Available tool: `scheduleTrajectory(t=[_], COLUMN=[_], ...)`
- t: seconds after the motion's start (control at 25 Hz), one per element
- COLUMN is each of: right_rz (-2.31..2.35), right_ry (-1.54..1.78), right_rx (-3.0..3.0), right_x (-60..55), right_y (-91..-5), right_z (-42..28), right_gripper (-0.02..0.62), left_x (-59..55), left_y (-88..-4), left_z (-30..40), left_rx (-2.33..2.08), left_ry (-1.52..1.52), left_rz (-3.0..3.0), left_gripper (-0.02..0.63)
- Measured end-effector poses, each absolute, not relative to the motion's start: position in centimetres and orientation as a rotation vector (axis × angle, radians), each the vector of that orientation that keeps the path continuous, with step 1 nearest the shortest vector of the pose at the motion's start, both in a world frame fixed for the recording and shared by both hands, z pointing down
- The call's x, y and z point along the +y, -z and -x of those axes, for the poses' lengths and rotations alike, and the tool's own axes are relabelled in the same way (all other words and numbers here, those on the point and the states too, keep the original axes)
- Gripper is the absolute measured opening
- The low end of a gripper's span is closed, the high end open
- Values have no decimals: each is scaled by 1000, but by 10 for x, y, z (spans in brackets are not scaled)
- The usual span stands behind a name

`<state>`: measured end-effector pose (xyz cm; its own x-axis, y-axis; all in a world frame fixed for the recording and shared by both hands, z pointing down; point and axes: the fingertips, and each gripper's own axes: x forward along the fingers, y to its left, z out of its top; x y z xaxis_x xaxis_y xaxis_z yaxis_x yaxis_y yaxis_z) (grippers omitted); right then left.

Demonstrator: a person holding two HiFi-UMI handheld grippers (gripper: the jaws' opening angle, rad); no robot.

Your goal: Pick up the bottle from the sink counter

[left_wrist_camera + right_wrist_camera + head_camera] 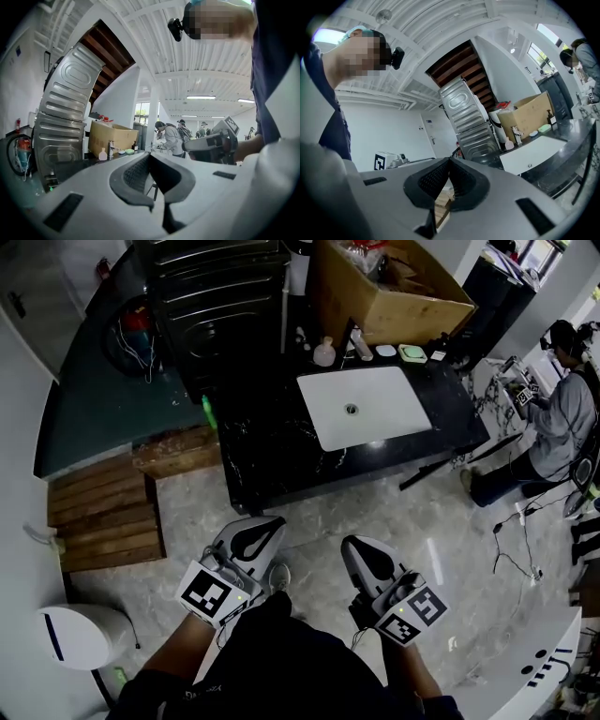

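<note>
Black bench [272, 442] with white sink [370, 413] well ahead of both jaws. Left gripper [265, 524] jaws pressed together, empty; right gripper [354, 547] same. Pale bottle [324, 353] far ahead, past sink, tap [361, 341] just right. Risks: unspread jaws topple bottle on arrival; tap crowds right-hand jaw. Count: two grippers, one sink, one pale bottle, one tap.

Pale marble floor [375, 521], glossy. Wooden pallets [105, 512] lie left of the dark counter [272, 446]. A large cardboard box [394, 292] stands at its far end. White ribbed ceiling [197, 51], strip lights [201, 97] lit. Window [140, 113] in the rear wall.
</note>
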<state>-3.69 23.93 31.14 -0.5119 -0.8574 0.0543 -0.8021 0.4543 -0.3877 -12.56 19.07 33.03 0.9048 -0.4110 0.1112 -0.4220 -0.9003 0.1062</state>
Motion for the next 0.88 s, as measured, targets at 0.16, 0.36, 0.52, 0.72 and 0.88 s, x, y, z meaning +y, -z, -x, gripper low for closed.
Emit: scheduleTrajectory(t=[0.16, 0.36, 0.52, 0.72, 0.88], right_rz=[1477, 1502, 1505, 1512, 1516], right_ry=[544, 527, 505, 495, 491], right_rx=[2545, 2535, 2534, 2532, 2528], right_x=[219, 198, 183, 169, 159], right_y=[-306, -301, -296, -293, -294], right_z=[37, 36, 40, 43, 42], right_gripper=[21, 21, 21, 20, 20], left_x=[171, 149, 135, 121, 111], left_y=[-327, -323, -317, -316, -318], left_z=[124, 125, 127, 129, 128], left_rx=[-626, -605, -599, -587, -585], left_ry=[-127, -125, -115, -104, -100], left_rz=[-2951, -2965, -2978, -2987, -2982], left_gripper=[6, 8, 8, 6, 6])
